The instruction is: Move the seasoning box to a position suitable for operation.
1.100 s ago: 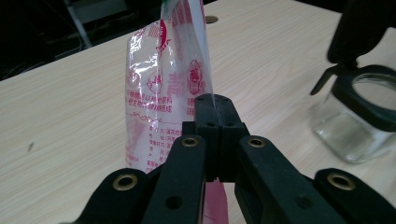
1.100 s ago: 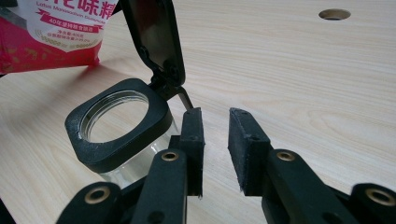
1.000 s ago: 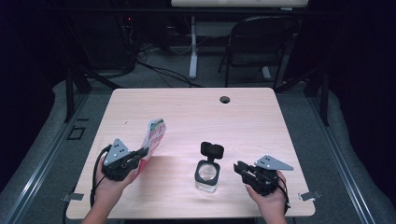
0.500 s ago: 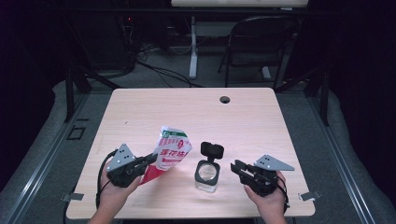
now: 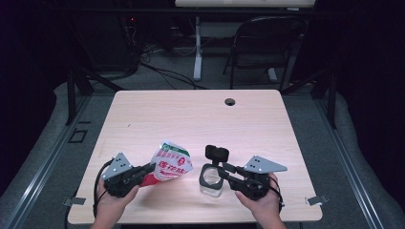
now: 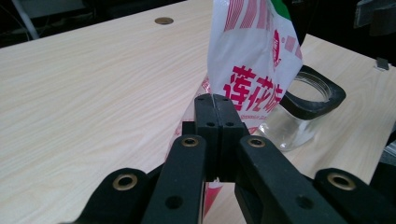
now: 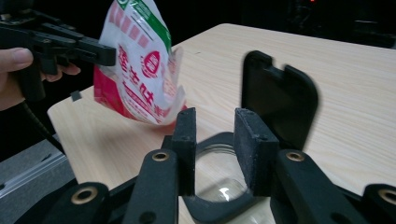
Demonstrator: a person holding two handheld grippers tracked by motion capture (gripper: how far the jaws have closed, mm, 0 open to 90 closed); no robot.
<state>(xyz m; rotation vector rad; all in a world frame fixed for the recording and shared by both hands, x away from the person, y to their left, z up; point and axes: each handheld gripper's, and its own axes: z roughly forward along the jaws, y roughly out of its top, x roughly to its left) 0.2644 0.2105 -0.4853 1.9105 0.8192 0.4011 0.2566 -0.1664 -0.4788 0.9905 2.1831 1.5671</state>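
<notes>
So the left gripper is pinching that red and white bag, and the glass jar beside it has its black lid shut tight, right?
Not quite: the lid stands flipped open above the glass jar, as the high view shows. The left gripper does pinch the red and white bag.

The white and red bag [image 6: 254, 70] carries large red Chinese characters reading 莲花味 across its front. Near its top sits a round red emblem [image 7: 152, 62], whose lettering is too small to read.

In the left gripper view the printed bag [image 6: 254, 70] runs off the top edge, and it hides the near side of the glass jar [image 6: 299, 123]. In the right gripper view the jar's flip lid [image 7: 279, 100] is blurred, and the jar's lower body is cut off by the bottom edge.
</notes>
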